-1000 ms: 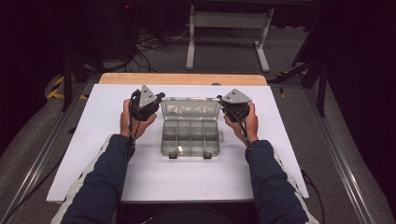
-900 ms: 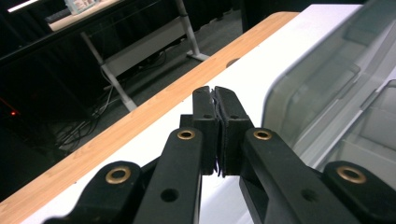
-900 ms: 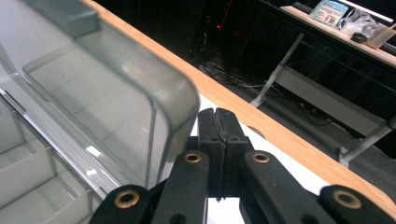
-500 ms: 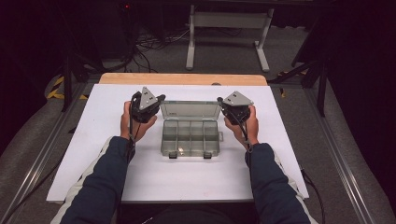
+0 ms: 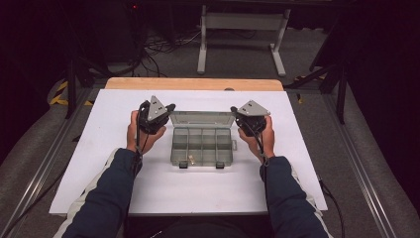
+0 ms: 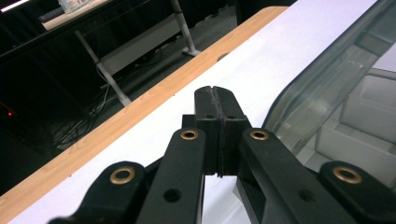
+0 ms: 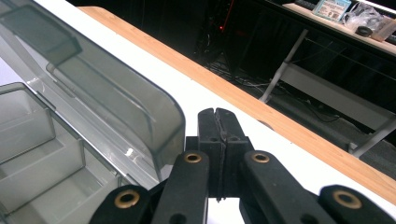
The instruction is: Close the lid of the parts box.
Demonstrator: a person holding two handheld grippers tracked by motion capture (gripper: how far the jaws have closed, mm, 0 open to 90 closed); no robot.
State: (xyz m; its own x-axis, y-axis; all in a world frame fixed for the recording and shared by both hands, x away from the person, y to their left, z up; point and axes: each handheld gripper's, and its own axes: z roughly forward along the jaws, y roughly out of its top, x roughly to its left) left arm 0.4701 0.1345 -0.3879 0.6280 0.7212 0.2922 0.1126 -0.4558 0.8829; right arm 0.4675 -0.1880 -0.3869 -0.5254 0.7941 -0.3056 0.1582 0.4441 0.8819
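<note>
A clear plastic compartment box (image 5: 202, 146) lies in the middle of the white table with its lid (image 5: 202, 119) standing up at the far side. A small item (image 5: 190, 159) rests in a near compartment. My left gripper (image 5: 170, 108) is held just left of the lid, jaws pressed together with nothing between them; its own view shows the gripper (image 6: 218, 95) beside the lid's edge (image 6: 322, 84). My right gripper (image 5: 233, 110) is held just right of the lid, also shut and empty; in its view the gripper (image 7: 217, 116) sits next to the lid's rounded corner (image 7: 154, 116).
The white table top (image 5: 198, 198) ends in a wooden strip (image 5: 193, 84) at the far edge. Beyond it stand a metal stand (image 5: 242, 29) and cables on the dark floor. Rails run along both sides of the table.
</note>
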